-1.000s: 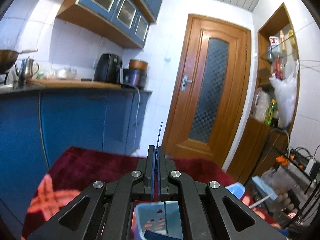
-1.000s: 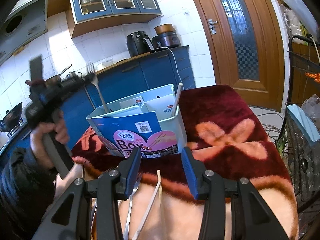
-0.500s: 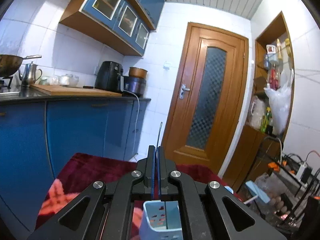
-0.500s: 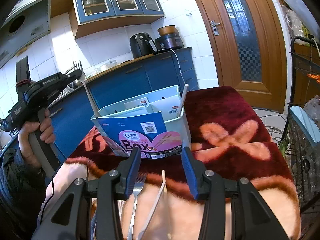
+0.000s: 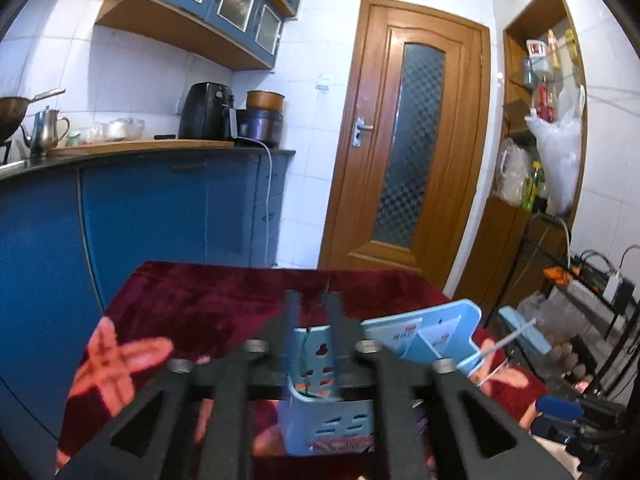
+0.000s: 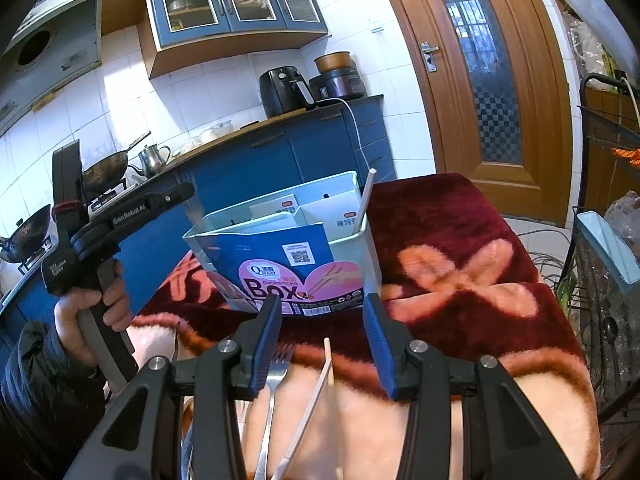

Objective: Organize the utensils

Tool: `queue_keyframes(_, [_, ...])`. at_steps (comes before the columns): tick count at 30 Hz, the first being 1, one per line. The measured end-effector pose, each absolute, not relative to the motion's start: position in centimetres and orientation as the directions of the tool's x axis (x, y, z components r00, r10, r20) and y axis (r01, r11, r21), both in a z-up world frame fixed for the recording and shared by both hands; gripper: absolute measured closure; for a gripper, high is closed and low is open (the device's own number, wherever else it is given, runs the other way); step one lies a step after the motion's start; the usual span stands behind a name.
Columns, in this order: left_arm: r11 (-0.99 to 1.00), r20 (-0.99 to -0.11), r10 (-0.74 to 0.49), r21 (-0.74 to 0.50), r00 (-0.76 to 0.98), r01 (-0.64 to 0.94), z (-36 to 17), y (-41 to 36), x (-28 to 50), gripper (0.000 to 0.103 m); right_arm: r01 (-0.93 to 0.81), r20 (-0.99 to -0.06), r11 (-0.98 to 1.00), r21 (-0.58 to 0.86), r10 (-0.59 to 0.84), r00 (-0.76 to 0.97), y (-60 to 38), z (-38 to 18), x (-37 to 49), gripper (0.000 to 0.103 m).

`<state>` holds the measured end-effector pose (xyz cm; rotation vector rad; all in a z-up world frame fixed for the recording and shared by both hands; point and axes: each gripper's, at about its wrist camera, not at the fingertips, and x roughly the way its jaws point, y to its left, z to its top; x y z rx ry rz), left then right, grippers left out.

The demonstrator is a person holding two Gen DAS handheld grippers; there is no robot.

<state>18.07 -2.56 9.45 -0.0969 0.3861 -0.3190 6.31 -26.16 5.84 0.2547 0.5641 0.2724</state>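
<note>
Jaws on the left hand-held gripper [image 5: 314, 312] have just been parting from fully pinched to a narrow gap, and nothing is sitting between them now. In its own view they are framing the pale blue plastic utensil box [image 5: 320, 364], with a thin metal stem poking up from inside it. I take it the fork it was carrying a second ago has just been dropped in, so one utensil is sorted.

From the right wrist view, the right hand-held gripper [image 6: 323, 332] is hovering half open and empty over the red flowered blanket [image 6: 472, 240] covering the desk. A steel fork [image 6: 276, 376] and a pale wooden chopstick [image 6: 320, 384] are lying just below its jaws, with the utensil box just beyond. Those look like the next pieces to lift.
</note>
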Motion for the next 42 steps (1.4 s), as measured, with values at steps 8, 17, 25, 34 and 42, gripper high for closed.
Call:
queue_keyframes(8, [0.942, -0.378, -0.335, -0.162, 0.863, 0.294, 9.7, -1.9, 16.2, 0.047, -0.191, -0.481, 0.931, 0.312, 0.328, 0.813, -26.0, 6.1, 5.6, 0.057])
queue_keyframes(17, [0.950, -0.419, -0.311, -0.165, 0.853, 0.265, 9.8, -0.5, 12.3, 0.047, -0.191, -0.492, 0.932, 0.307, 0.327, 0.807, -25.6, 6.5, 4.7, 0.057])
queue_keyframes(25, [0.961, -0.519, -0.275, -0.139, 0.809, 0.237, 8.7, 0.0, 9.8, 0.047, -0.181, -0.544, 0.934, 0.308, 0.329, 0.772, -25.5, 6.0, 4.4, 0.057])
queue_keyframes(34, [0.968, -0.655, -0.252, -0.177, 0.712, 0.180, 5.3, 0.6, 9.4, 0.047, -0.171, -0.623, 0.949, 0.264, 0.303, 0.721, -25.3, 4.9, 4.3, 0.057])
queue_keyframes(42, [0.964, -0.736, -0.267, -0.207, 0.623, 0.168, 2.9, 0.4, 9.8, 0.047, -0.172, -0.711, 0.956, 0.238, 0.293, 0.640, -25.0, 3.2, 5.2, 0.057])
